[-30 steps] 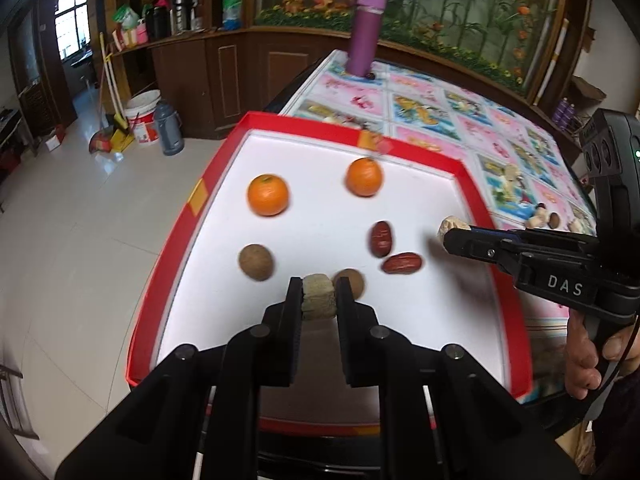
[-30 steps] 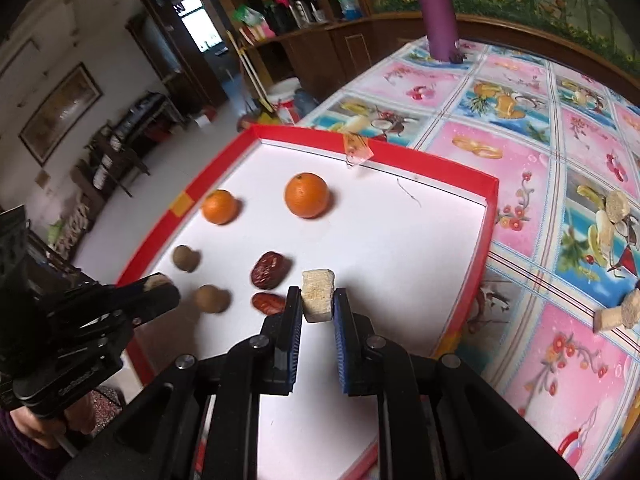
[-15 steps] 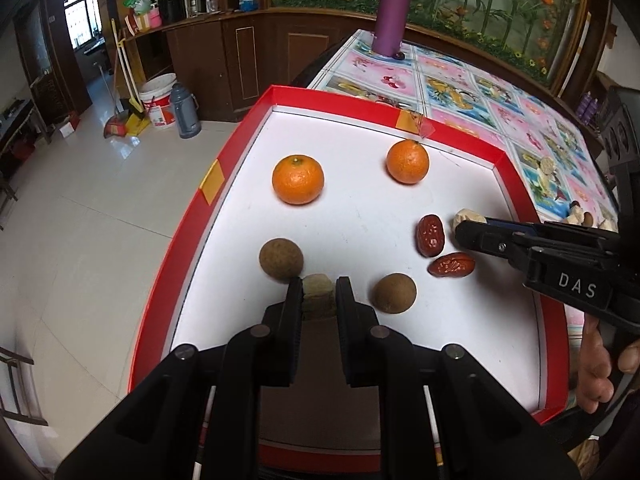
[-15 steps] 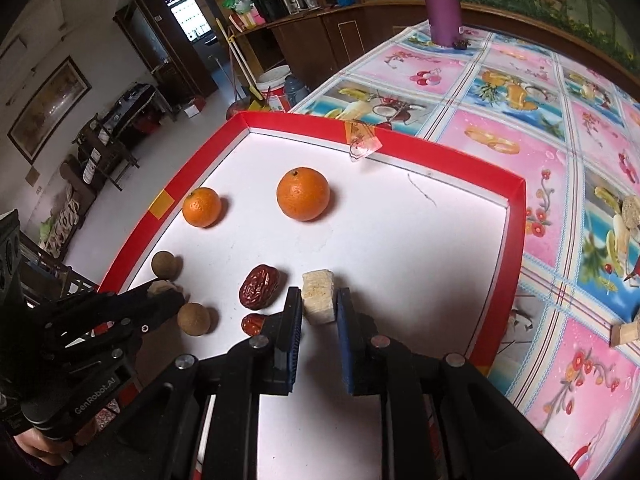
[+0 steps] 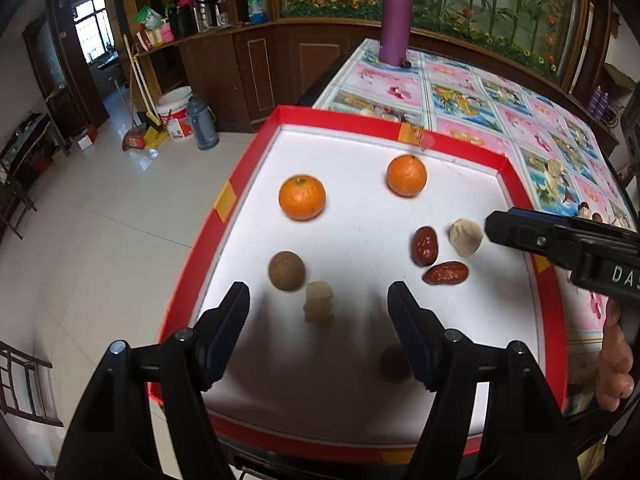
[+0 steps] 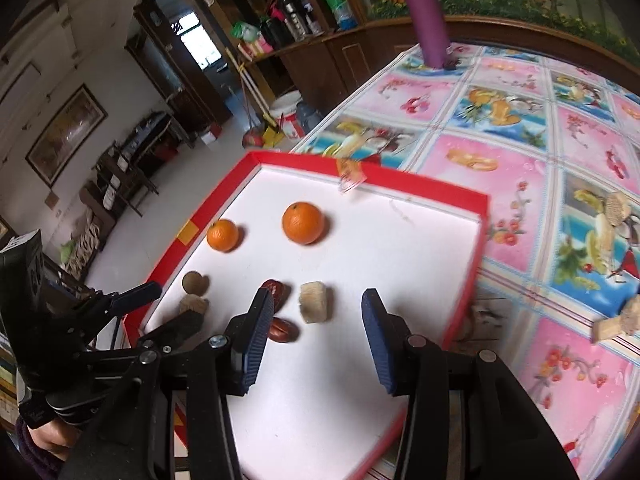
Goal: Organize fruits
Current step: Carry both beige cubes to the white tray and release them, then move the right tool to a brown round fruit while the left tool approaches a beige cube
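Observation:
A white tray with a red rim point(image 5: 360, 120) point(image 6: 420, 184) holds two oranges point(image 5: 302, 197) point(image 5: 406, 175), two red dates point(image 5: 425, 245) point(image 5: 445, 273) and two brown longans point(image 5: 286, 271) point(image 5: 394, 362). My left gripper point(image 5: 318, 296) is opening; a beige chunk point(image 5: 318, 302) lies loose on the tray between its fingers. My right gripper point(image 6: 316, 300) is opening too, and a second beige chunk point(image 6: 314, 303) rests free between its blue pads, beside the dates point(image 6: 276, 288). In the right wrist view the left gripper point(image 6: 178, 304) is at the tray's near left.
A purple bottle point(image 5: 394, 28) point(image 6: 428, 20) stands at the far end of the flowered tablecloth point(image 6: 520, 152). More beige pieces point(image 6: 616, 208) point(image 6: 616, 324) lie on the cloth right of the tray. The table's left edge drops to a tiled floor with a bucket point(image 5: 176, 114).
Both grippers were shut on their beige chunks; both have now opened, and each chunk lies on the tray between the fingers.

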